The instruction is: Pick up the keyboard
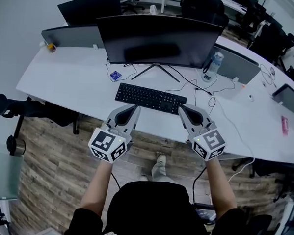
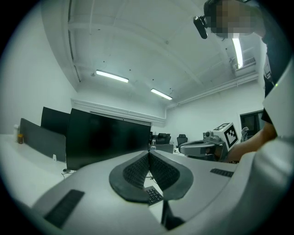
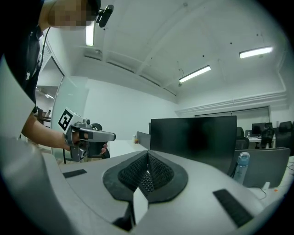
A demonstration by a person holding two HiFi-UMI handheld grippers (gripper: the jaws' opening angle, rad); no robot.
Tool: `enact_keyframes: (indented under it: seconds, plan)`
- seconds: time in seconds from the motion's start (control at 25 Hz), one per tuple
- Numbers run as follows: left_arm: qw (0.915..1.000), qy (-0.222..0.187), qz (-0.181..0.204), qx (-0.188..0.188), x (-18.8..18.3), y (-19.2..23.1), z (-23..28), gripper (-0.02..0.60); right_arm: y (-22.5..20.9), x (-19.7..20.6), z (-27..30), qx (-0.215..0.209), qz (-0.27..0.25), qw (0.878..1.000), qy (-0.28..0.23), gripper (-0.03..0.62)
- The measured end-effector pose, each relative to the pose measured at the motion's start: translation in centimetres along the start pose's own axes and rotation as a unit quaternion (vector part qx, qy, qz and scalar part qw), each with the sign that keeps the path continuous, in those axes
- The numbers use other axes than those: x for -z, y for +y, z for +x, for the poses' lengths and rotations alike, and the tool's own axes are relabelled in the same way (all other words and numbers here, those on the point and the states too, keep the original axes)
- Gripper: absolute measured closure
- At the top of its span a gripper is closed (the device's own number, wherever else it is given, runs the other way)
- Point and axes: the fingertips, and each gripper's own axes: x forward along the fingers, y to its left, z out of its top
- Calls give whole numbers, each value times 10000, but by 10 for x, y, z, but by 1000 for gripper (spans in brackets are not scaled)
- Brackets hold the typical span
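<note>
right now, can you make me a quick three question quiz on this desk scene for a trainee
1. True or false: the left gripper and the right gripper are both shut and hold nothing.
2. In the head view, what stands at the right of the monitor? A) water bottle B) lamp C) mug
3. Short answer: is the keyboard lifted off the desk yet?
Key: 1 true; 2 A; 3 no, it lies flat on the desk.

Open-plan office: a long white desk point(image 1: 65, 81) curves over a wood-plank floor point(image 1: 50, 183), with grey divider screens point(image 1: 72, 36), black chairs point(image 1: 269, 32) at upper right, and ceiling strip lights point(image 2: 111, 76).
</note>
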Motion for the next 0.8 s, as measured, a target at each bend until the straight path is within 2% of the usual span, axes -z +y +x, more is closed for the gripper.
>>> enact_keyframes:
  seconds: [0.4, 0.8]
  plan:
    - [9998, 110, -23, -160, 3, 25, 70, 572, -73, 8, 33, -127, 126, 9998, 27, 588]
    - [9987, 288, -1, -411, 10, 44, 110, 572, -123, 32, 56, -300, 473, 9984, 59, 588]
